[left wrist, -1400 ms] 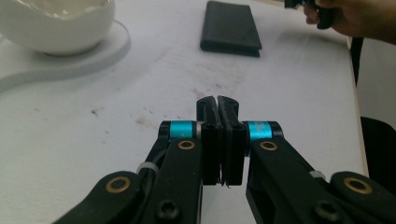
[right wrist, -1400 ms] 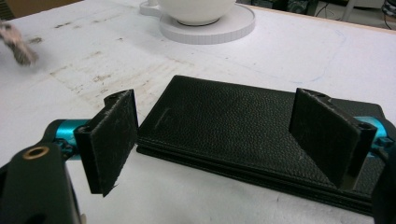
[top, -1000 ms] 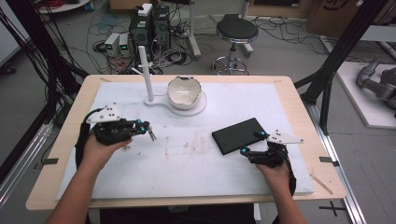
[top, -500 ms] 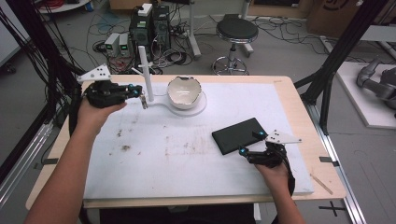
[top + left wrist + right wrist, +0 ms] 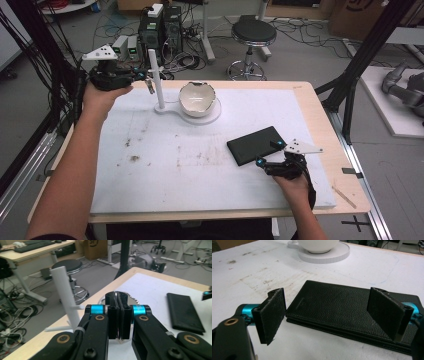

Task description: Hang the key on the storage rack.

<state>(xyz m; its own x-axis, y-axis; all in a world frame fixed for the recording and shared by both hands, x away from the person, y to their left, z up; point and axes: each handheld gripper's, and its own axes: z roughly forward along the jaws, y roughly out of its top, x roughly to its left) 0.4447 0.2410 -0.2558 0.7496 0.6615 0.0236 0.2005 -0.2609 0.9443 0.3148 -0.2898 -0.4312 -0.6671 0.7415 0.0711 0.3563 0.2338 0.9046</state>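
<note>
White post (image 5: 156,80) stood at table's (image 5: 320,107) far left; left gripper (image 5: 142,77) hovered beside it, jaws clenched on small thin item, likely to hang it on peg. Bowl (image 5: 197,98) sat on round base right of post. Black wallet (image 5: 256,145) lay flat at right; right gripper (image 5: 266,155) at its near edge, jaws released, straddling it, probably for grasp.

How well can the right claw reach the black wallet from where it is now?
Probably yes, easily. The right claw is open, its pads standing apart just above the black wallet, which lies flat on the white mat. Nothing lies between them; the bowl stands well away.
</note>
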